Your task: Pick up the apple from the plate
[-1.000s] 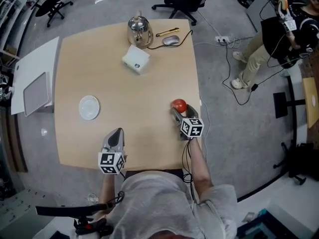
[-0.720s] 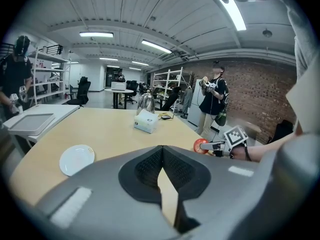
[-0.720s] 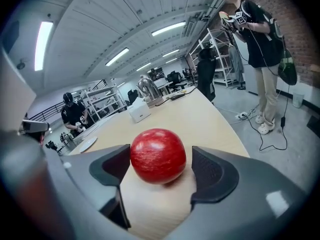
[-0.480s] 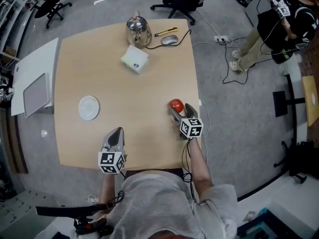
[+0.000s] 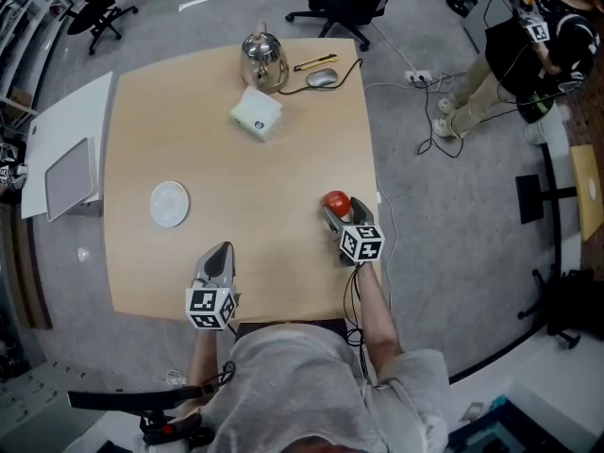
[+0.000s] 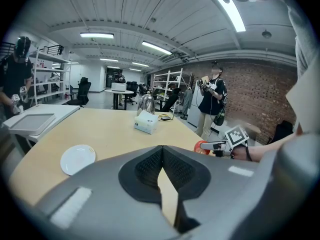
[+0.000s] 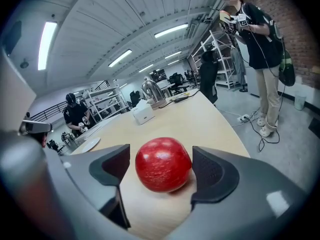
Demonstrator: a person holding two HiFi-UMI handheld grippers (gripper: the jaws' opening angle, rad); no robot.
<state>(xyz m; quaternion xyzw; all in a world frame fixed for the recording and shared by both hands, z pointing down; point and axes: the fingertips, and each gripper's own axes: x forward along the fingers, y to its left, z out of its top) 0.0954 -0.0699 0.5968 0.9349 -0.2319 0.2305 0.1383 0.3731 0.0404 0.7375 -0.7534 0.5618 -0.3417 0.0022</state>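
Note:
A red apple point(image 5: 336, 202) rests on the bare wooden table point(image 5: 264, 187) close to its right edge, not on the plate. My right gripper point(image 5: 341, 209) is open, one jaw on each side of the apple point(image 7: 163, 164), with a narrow gap showing at the left jaw. The small white plate point(image 5: 169, 204) lies empty on the left half of the table, also seen as the plate point(image 6: 77, 158) in the left gripper view. My left gripper point(image 5: 219, 253) hovers at the near edge with its jaws shut and nothing between them; its tips point(image 6: 162, 148) meet.
At the far end stand a metal kettle point(image 5: 263, 57), a white tissue box point(image 5: 257, 111), a mouse point(image 5: 323, 76) and a yellow-handled tool point(image 5: 316, 61). A white side table point(image 5: 66, 173) adjoins the left. Cables point(image 5: 444, 149) and a standing person point(image 5: 528, 45) are on the right.
The apple and right gripper have stayed near the table's right edge, shifting only slightly. The left gripper has not moved. The person at the right has stepped a little.

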